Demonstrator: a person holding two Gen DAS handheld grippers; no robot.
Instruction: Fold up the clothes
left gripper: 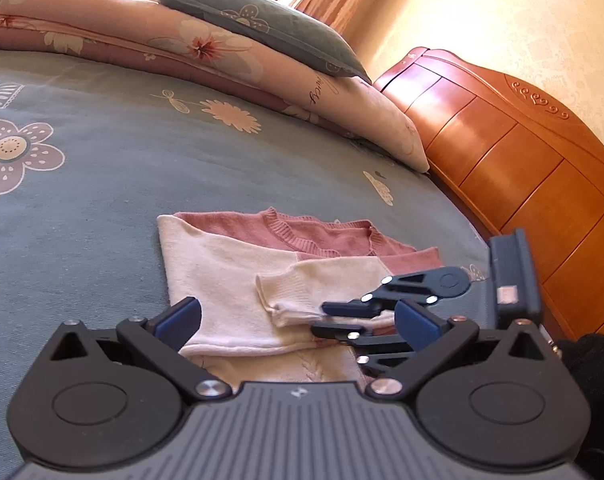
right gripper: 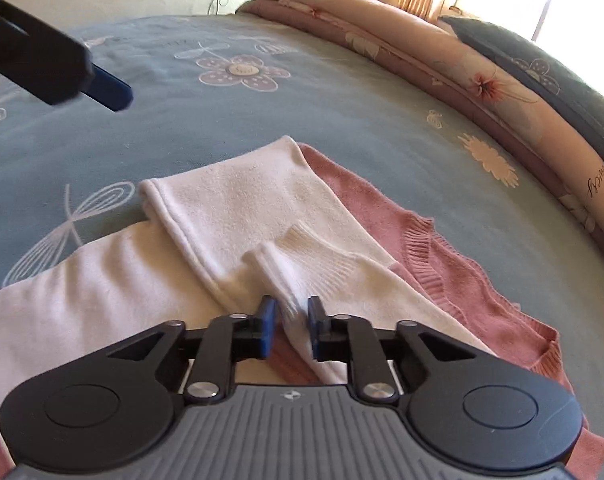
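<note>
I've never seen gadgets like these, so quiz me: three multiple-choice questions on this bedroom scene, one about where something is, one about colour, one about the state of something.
1. Where does the sweater lie?
A. On the bedspread
B. On the headboard
C. On the floor

2. What colours is the sweater?
A. Green and black
B. Pink and cream
C. All blue

3. What is the right gripper doing?
A. Hanging wide open over bare bedspread
B. Holding a pillow
C. Pinching the cream sleeve cuff

Answers:
1. A, the sweater lies spread on the blue flowered bedspread, apart from the folded quilt at the far edge.
2. B, pink knit around the neck, cream on body and sleeves.
3. C, the cuff runs between its blue fingers, which are drawn close on it; the left gripper stands wide open.
</note>
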